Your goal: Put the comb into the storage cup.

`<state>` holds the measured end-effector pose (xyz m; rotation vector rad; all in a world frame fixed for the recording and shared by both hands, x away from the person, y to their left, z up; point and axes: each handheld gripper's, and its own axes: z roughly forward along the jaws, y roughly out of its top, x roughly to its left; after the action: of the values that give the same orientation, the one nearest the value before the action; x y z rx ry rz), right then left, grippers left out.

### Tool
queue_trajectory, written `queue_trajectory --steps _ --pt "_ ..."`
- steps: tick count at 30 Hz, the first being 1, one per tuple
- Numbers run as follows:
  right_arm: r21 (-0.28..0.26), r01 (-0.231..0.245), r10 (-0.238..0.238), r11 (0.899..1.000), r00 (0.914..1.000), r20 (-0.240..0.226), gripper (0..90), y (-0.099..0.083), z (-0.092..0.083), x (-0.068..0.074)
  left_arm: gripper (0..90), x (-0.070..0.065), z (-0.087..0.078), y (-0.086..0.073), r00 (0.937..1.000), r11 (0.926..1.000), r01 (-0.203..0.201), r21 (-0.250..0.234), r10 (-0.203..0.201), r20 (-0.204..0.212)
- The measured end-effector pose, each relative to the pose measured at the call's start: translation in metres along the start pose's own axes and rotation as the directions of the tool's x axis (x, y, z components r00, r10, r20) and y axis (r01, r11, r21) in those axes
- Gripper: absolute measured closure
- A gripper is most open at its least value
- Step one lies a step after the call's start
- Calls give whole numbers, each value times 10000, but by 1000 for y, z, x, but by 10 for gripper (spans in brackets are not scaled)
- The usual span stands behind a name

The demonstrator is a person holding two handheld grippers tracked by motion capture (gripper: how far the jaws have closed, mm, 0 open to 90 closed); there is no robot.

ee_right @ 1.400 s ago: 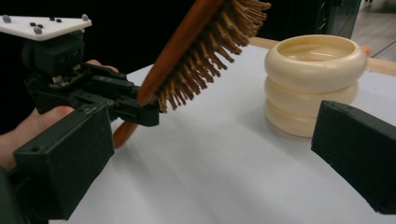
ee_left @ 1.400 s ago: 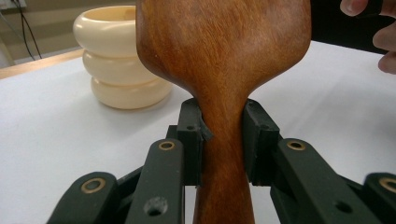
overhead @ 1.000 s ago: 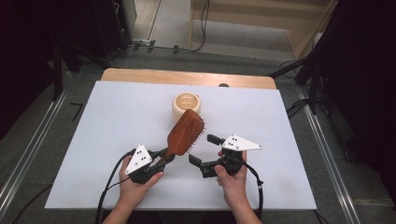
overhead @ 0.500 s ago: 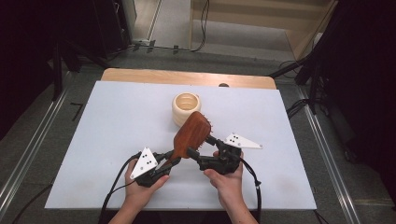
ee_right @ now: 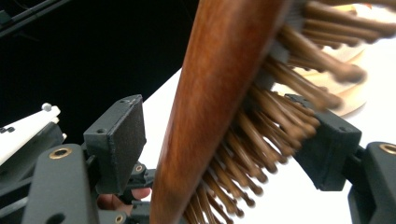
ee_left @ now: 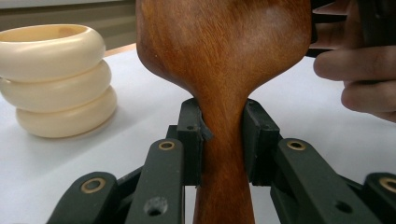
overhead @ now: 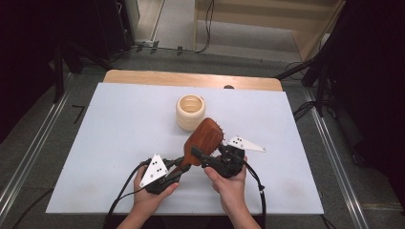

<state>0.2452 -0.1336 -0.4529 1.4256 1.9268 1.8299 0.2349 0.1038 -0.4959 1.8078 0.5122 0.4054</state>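
**Wooden hairbrush held between two hand-held grippers**

The hairbrush (overhead: 203, 140) has a reddish-brown wooden body with visible grain: an oval paddle head that narrows to a slim handle. Brown wooden bristles with rounded tips stand out from one face of the head, as the right gripper view shows (ee_right: 261, 135). The brush is lifted off the white table (overhead: 119, 124) and tilted, head toward 1 o'clock, handle toward 7 o'clock in the high view.

Count: one hairbrush, one cream ribbed cup (overhead: 190, 112), two grippers, two hands.

The left gripper (overhead: 177, 165) is clamped on the handle just below the head; in the left gripper view both pads (ee_left: 191, 140) press the wood from either side. The right gripper (overhead: 204, 160) straddles the head: its jaws have just been closing, with the brush between them. One pad (ee_right: 123, 140) stands just clear of the smooth back, while the other sits against the bristle tips.

The cup stands on the table at 11 o'clock from the brush head, close beside it.
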Motion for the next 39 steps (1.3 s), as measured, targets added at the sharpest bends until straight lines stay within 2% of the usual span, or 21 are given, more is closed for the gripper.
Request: queue_trajectory --steps 7,11,13,15,18,22,24,27,31,37,39 --pt "-33 -336 337 9994 9993 139 340 -1 -1 -3 721 -3 1 0 9999 9999 -103 -11 103 -80" --pt "-84 -672 669 9977 9974 -269 387 -2 -1 -7 720 -4 3 0 9998 9999 -155 20 155 -130" --pt "-21 -894 892 9960 9949 -466 444 -3 -2 -8 719 -3 4 -1 9999 9999 -122 61 122 -61" --pt "11 -1293 1288 9916 9876 -900 482 -4 -2 -10 715 -4 3 -1 9999 9999 -160 -27 160 -22" --pt "-39 -1219 1208 9925 9875 -1016 514 -3 -5 -8 690 -3 2 0 9999 9999 -113 -114 114 95" --pt "-232 -857 828 9960 9908 -1069 531 -2 -8 -6 444 -2 3 1 9998 9999 113 125 -114 141" --pt "-282 -606 573 9978 9928 -1053 533 -2 -9 -6 295 0 4 2 9986 9988 454 182 -459 263" --pt "-359 -317 282 9989 9950 -960 536 -1 -11 -5 139 5 3 2 9951 9949 969 273 -974 178" --pt "-487 -157 107 9987 9947 -1020 537 1 -14 -6 78 11 -1 2 9928 9927 1173 295 -1180 226" --pt "-672 93 -156 9977 9954 -947 537 5 -19 -6 0 18 -7 0 9906 9898 1368 399 -1365 -98" --pt "-716 160 -233 9973 9945 -1021 537 6 -20 -6 0 21 -10 0 9899 9893 1413 365 -1408 -177"
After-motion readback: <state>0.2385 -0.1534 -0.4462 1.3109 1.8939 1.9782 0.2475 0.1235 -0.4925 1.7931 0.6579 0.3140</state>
